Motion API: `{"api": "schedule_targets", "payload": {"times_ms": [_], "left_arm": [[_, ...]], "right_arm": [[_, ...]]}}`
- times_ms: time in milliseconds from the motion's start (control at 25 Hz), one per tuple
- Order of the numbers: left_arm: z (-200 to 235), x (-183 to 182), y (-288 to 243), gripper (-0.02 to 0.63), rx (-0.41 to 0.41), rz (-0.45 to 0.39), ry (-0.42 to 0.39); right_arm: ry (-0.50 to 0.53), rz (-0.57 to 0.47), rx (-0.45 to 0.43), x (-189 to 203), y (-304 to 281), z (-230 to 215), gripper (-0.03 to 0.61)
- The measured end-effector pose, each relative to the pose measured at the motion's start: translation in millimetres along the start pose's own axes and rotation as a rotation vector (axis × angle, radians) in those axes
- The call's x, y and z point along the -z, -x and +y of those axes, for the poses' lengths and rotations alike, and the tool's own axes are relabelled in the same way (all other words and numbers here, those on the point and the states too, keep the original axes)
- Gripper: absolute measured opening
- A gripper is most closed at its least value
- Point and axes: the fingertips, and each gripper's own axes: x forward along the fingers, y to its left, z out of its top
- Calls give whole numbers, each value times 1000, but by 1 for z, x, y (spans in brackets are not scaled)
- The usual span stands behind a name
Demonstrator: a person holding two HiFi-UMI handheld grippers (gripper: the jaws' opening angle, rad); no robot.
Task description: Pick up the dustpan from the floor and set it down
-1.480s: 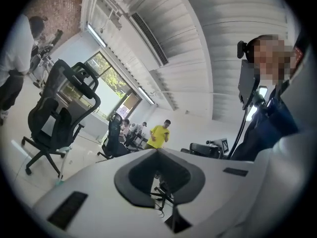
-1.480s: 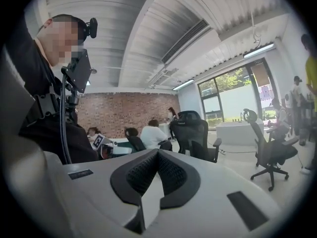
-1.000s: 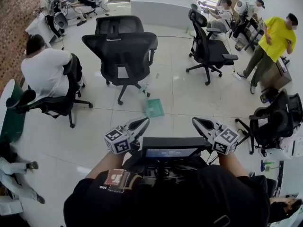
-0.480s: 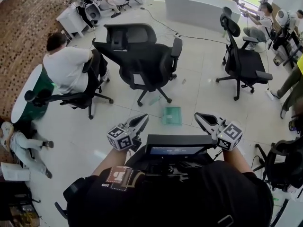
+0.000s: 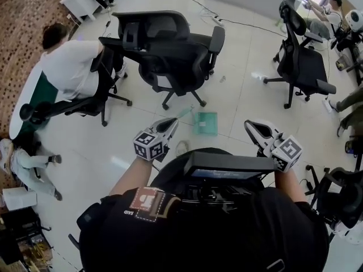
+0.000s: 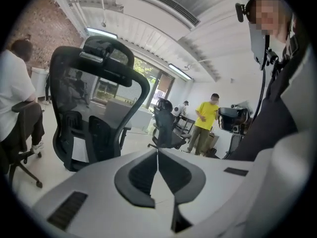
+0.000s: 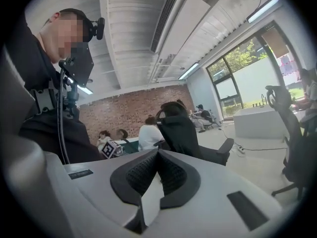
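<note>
The dustpan (image 5: pixel 205 122) is a flat green pan lying on the pale tiled floor, in front of a black office chair. In the head view it shows between my two gripper tips, farther off and lower than both. My left gripper (image 5: pixel 172 122) is held out at the pan's left, its jaws shut with nothing between them. The right gripper (image 5: pixel 251 124) is at the pan's right, also shut and empty. The left gripper view shows the left gripper (image 6: pixel 157 150) with its pads touching, and the right gripper view shows the right gripper (image 7: pixel 158 152) the same. The pan appears in neither gripper view.
Two black office chairs (image 5: pixel 170 55) stand just beyond the pan, another chair (image 5: pixel 300 61) at the right. A person in white (image 5: pixel 71 67) sits at the left by a green table (image 5: pixel 31 98). A black box (image 5: pixel 227 166) hangs at my chest.
The whole view has swung and come closer to the chairs. The dustpan has shifted from ahead of the left gripper to between both tips. Both grippers stay shut.
</note>
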Motion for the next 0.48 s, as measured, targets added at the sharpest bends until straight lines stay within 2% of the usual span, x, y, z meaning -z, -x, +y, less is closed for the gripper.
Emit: {"api": "schedule_targets", "payload": {"times_ms": [160,200,280,400,480], "left_arm": [[82,2,-28,13,48,78,28],[101,3,-38,33,66,108,45],[136,4,-60,88,106,186,60],[173,20,-91,231,142,343,37],[190,40,-112,263,149,422,52]], "right_arm": [[32,34,89,-27,-53,-11,11],[23,36,119,-34,-64,-18,11],[-6,35,168,-46,-84,-39,11],[-65,11,185,-52,-104,-60,11],[-83,14,175,-45,-105,-75,11]]}}
